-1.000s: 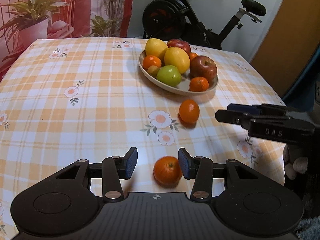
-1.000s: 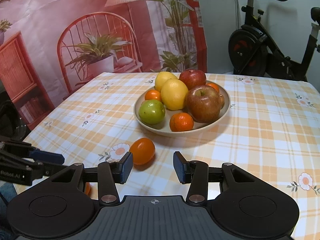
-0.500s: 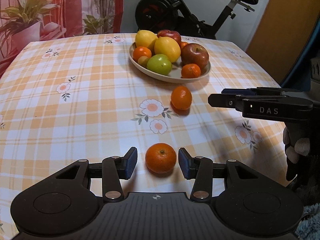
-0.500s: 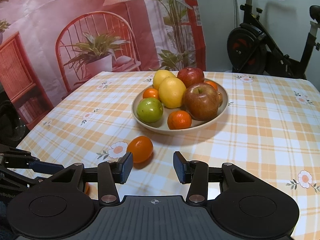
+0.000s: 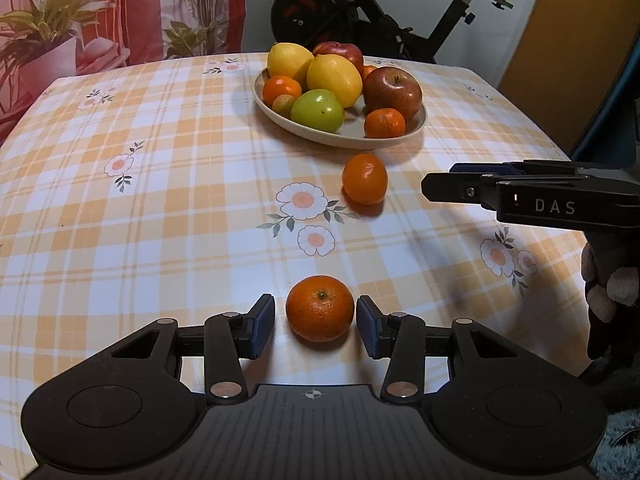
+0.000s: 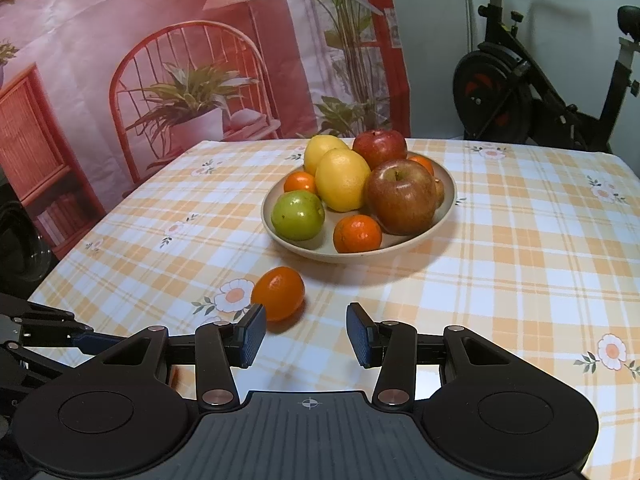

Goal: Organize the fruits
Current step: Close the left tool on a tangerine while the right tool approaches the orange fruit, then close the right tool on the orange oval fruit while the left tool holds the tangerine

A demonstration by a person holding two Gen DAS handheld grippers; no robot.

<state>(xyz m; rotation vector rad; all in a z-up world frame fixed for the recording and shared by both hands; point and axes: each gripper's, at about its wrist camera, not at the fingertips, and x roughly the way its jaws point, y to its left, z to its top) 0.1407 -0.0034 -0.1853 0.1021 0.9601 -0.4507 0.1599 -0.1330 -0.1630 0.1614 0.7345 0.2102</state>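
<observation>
A beige plate [image 5: 396, 136] [image 6: 450, 184] holds lemons, apples and small oranges. A loose mandarin [image 5: 320, 308] lies on the checked tablecloth between the open pads of my left gripper [image 5: 316, 326]; the pads stand a little off its sides. A second loose orange [image 5: 365, 179] [image 6: 279, 293] lies nearer the plate. My right gripper [image 6: 306, 340] is open and empty, with that orange just beyond its left pad. It shows side-on in the left wrist view [image 5: 520, 196].
An exercise bike [image 5: 384, 8] [image 6: 532, 92] stands behind the table. A printed backdrop [image 6: 160, 60] hangs at the far left. The table's right edge [image 5: 552, 144] is close to my right gripper. A gloved hand [image 5: 612, 300] is at the right.
My left gripper has moved forward and right, so the mandarin now sits centred between its pads. My right gripper has drifted slightly; both stay open.
</observation>
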